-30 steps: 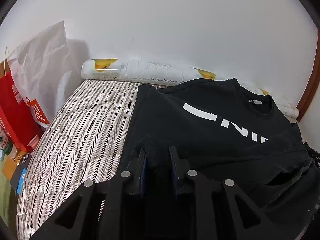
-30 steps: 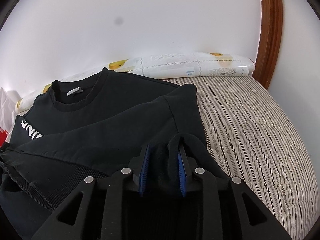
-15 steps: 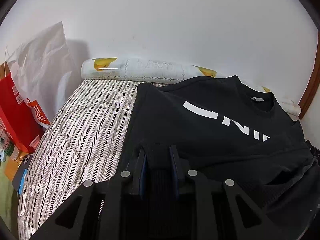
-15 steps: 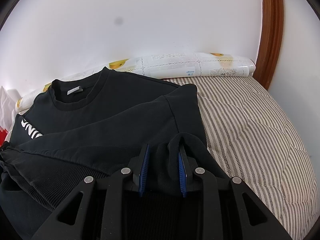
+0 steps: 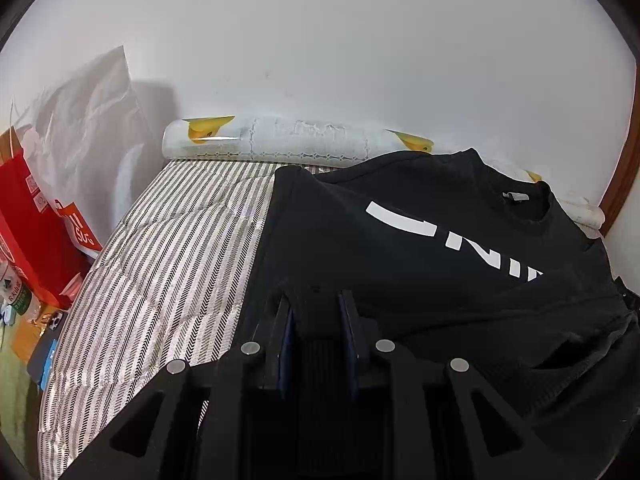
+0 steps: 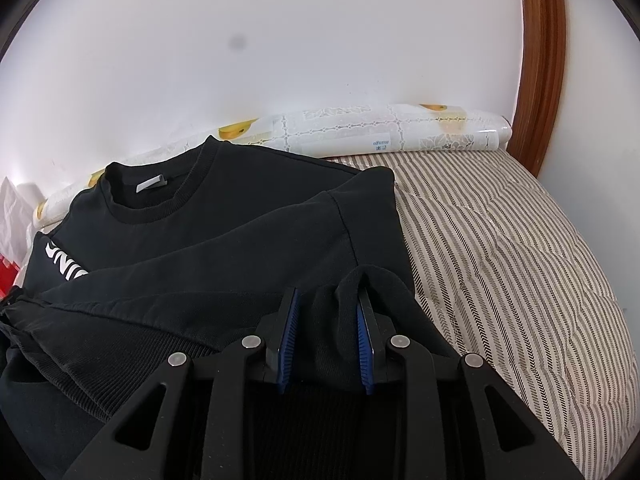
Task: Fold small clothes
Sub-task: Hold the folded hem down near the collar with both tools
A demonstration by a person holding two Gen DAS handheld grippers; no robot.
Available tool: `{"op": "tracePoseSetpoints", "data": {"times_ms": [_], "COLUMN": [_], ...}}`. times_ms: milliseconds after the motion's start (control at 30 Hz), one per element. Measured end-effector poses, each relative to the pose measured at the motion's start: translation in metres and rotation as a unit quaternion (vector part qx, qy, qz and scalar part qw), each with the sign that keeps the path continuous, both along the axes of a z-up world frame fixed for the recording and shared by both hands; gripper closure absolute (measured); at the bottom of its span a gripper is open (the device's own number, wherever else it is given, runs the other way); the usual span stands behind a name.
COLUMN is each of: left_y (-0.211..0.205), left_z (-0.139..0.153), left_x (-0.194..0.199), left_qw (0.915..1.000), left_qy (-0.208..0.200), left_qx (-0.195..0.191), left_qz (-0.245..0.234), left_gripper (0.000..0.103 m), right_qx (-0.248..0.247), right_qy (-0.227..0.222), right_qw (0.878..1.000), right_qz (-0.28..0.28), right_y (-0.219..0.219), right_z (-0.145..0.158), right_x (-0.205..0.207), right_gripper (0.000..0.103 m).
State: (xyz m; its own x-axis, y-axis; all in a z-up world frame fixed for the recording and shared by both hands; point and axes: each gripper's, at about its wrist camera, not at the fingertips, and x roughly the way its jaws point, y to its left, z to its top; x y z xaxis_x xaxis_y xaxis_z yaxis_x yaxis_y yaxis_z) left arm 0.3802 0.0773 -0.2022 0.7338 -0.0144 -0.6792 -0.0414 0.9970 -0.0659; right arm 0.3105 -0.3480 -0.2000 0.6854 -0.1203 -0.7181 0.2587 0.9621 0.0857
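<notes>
Black sweatshirt [image 5: 420, 248] lies on striped bedding [image 5: 160, 260], chest print up. L gripper [image 5: 316, 308] pinches the ribbed hem at the left side; R gripper [image 6: 328, 304] pinches bunched fabric at the right, prob. same hem, hard to tell. Lift both together, keep edge taut, carry it level toward collar [image 6: 148, 196].

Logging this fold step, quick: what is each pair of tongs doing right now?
Left tongs: closed on the black sweatshirt, ribbed hem between the pads.
Right tongs: closed on a bunched fold of the same sweatshirt.
</notes>
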Motion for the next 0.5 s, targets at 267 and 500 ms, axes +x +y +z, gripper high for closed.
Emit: {"op": "tracePoseSetpoints", "data": {"times_ms": [267,500], "left_y": [0.0012,0.0008], "left_z": [0.0007,0.0018], "left_x": [0.0002,-0.0004], "left_qw": [1.0000,1.0000], "left_qy": [0.000,-0.001], "left_qx": [-0.004,0.000], "left_qz": [-0.001,0.000], "left_gripper": [0.082,0.082], "right_qx": [0.000,0.005], "right_qy": [-0.001,-0.001], "right_qw": [1.000,1.000], "right_qz": [0.003,0.003], "right_y": [-0.0003,-0.0017], "right_z": [-0.0002,-0.0003], "right_x": [0.0007,0.0011], "right_gripper": [0.076,0.075]}}
